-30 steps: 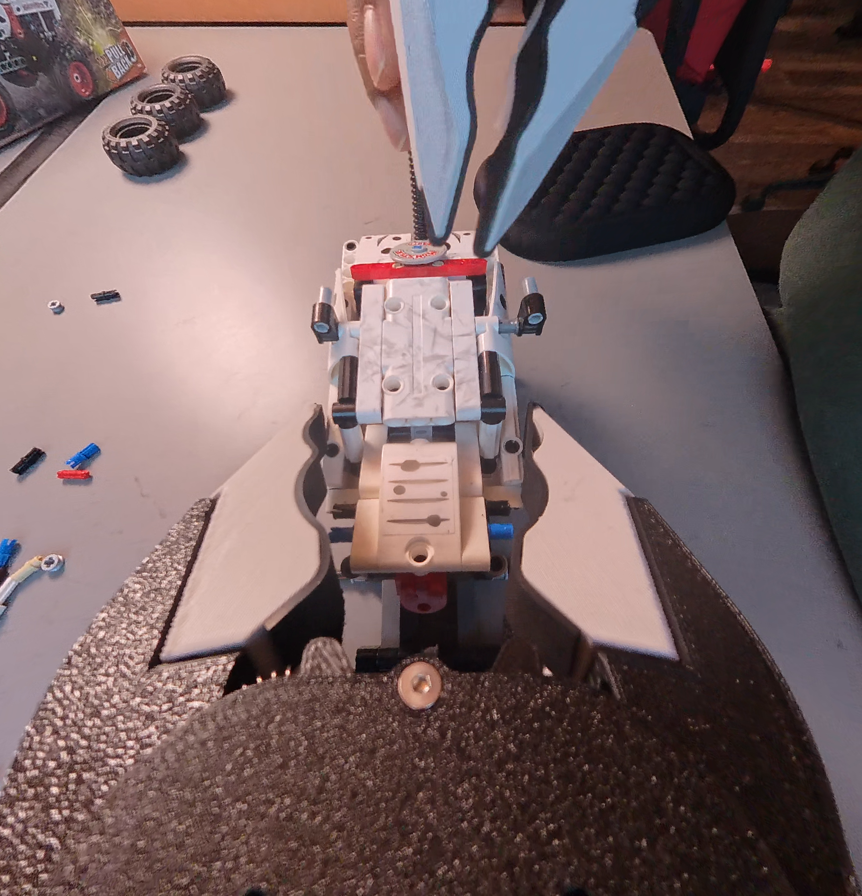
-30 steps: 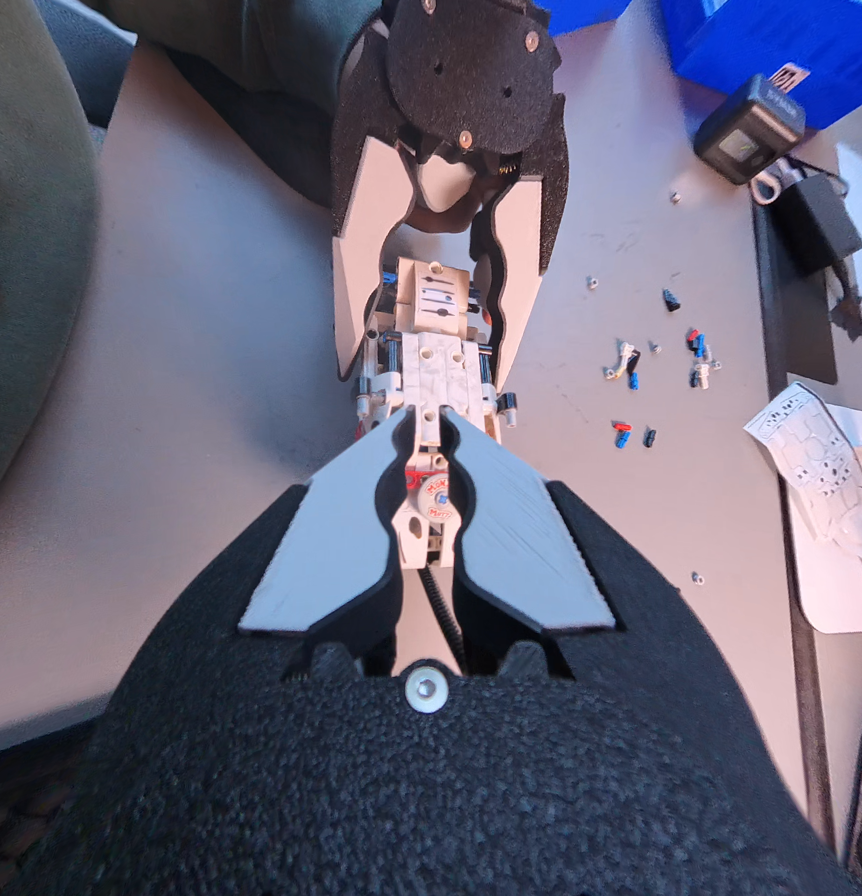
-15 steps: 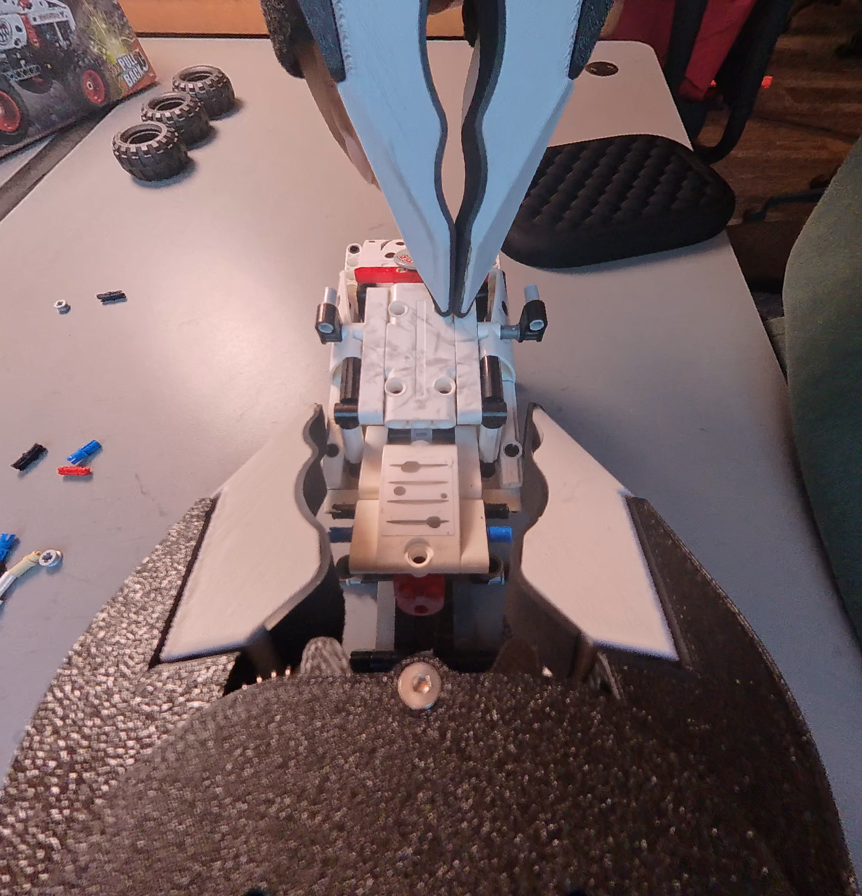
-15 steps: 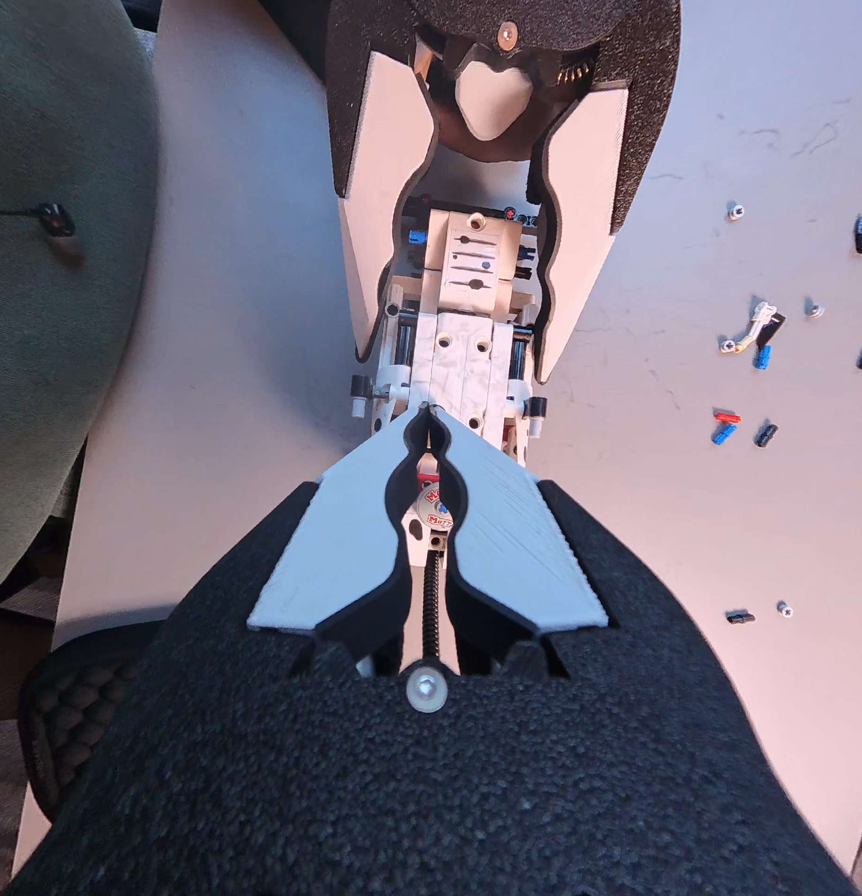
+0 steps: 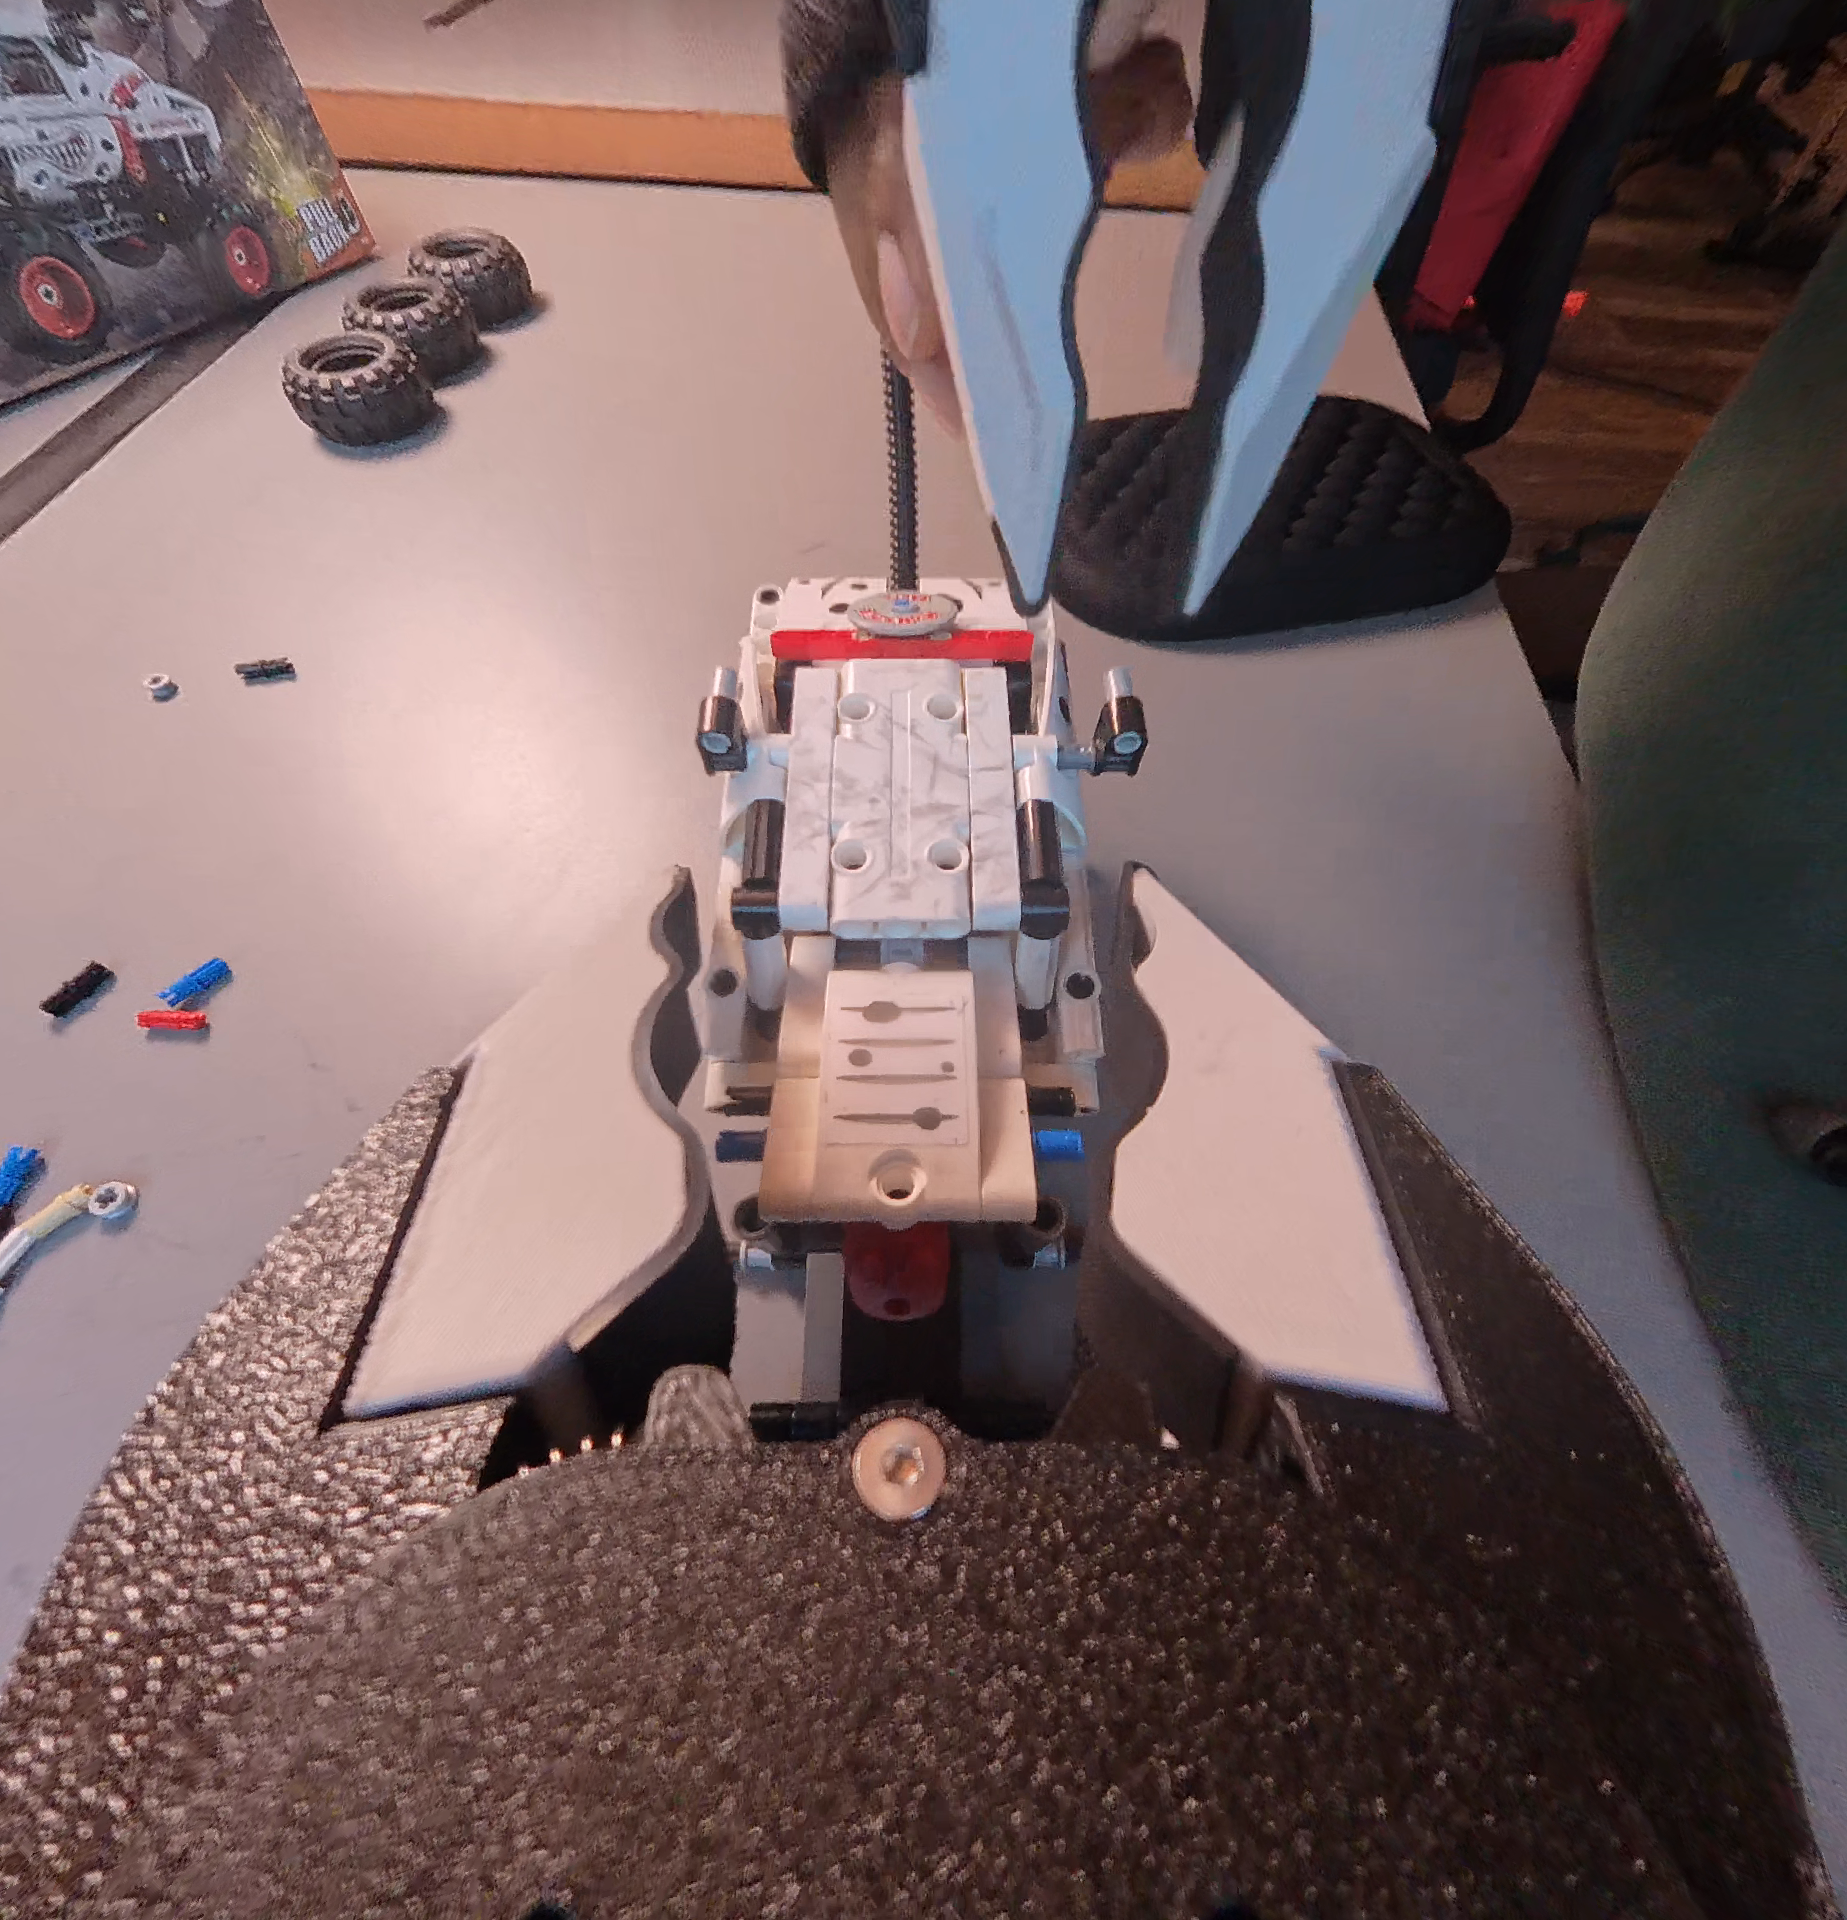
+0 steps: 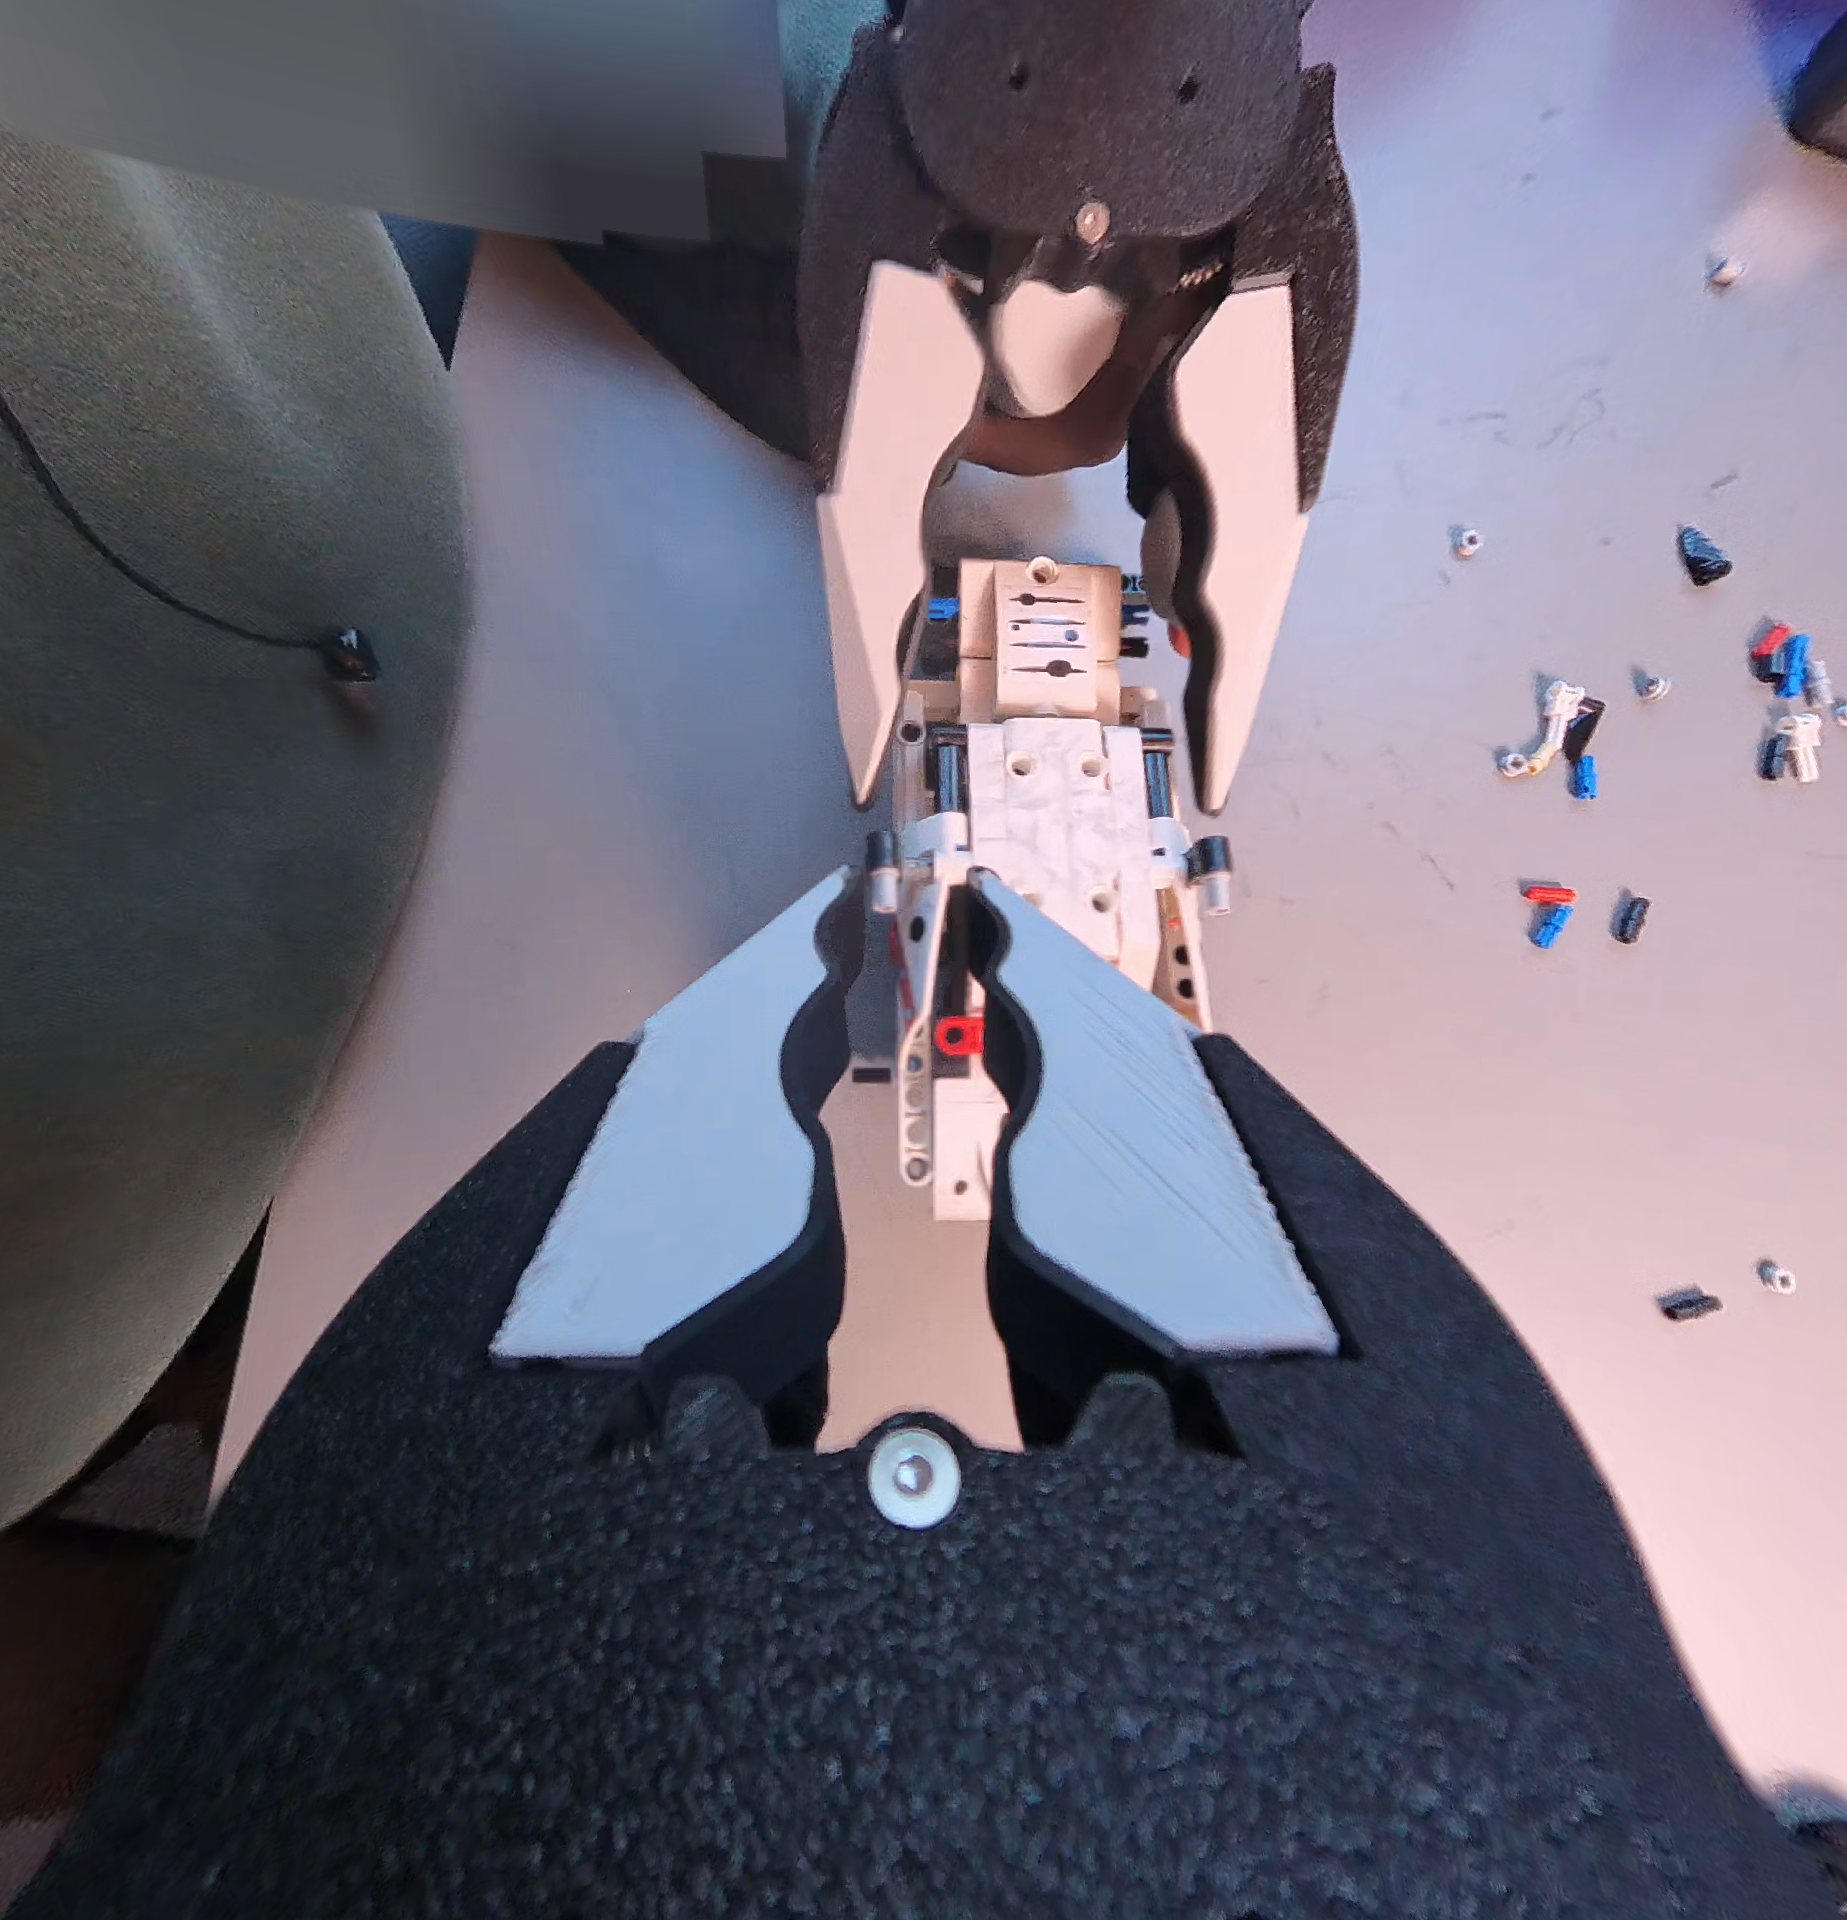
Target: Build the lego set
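Left gripper (image 5: 898, 904): my near claw, white wedge fingers with black wavy inner edges, set in a pebbled black housing. It is spread fairly wide around the rear half of the lego truck body (image 5: 898, 831); whether the pads press the sides I cannot tell, since the contact is hidden by the finger edges.

Right gripper (image 6: 908, 883): same build, jaws parted narrowly with a clear gap between the tips. In the right wrist view it straddles the far end of the model at centre frame, where a white perforated beam (image 6: 917, 1091) and a small red connector (image 6: 958, 1034) lie between the fingers. In the left wrist view its tips hang at upper centre, just beyond the model's end and off to one side.

Lego truck body: centre of both views, resting on the table; white marbled roof panels with round holes, cream slotted hood plate, red bar, black pins.

Table (image 5: 431, 644): smooth matt grey surface, lightly scuffed.

Tyres (image 5: 410, 322): three, black, knobbly tread, upper left of the left view.

Set box (image 5: 119, 177): printed carton, upper left corner.

Loose pins (image 5: 171, 997): red, blue, black, small, left edge.

Black textured pad (image 5: 1345, 520): woven pattern, upper right, at the table's edge.

Green upholstered seat (image 5: 1750, 779): right edge.
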